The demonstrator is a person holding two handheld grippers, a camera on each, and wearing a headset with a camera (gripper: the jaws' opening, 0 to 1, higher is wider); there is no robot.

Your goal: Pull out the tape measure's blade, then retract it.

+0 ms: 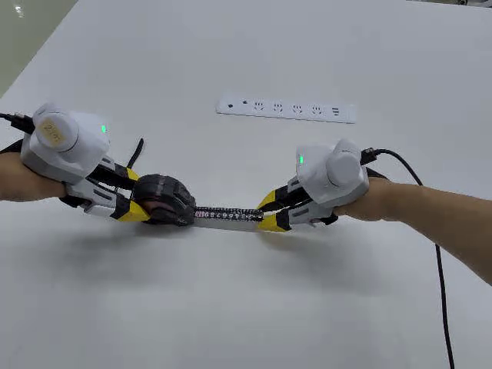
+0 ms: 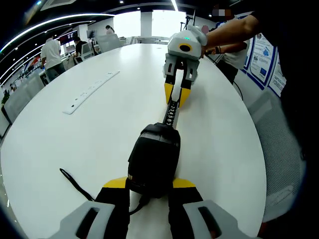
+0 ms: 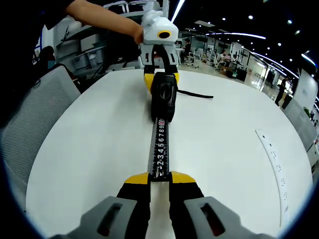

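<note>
A black tape measure case [image 1: 163,200] rests on the white table [image 1: 246,292], with my left gripper [image 1: 137,201] shut on its rear end; the case [image 2: 154,158] sits between the yellow-tipped fingers. A short stretch of numbered blade [image 1: 228,215] runs from the case toward the right. My right gripper [image 1: 267,212] is shut on the blade's tip, and the blade [image 3: 160,149] leads straight away from its yellow tips to the case [image 3: 164,97]. The two grippers face each other a short way apart. A thin black wrist strap [image 2: 75,181] trails from the case.
A white power strip [image 1: 287,108] lies farther back on the table. A black cable [image 1: 438,261] runs from the right gripper down the table's right side. Chairs and people stand beyond the table edge in the gripper views.
</note>
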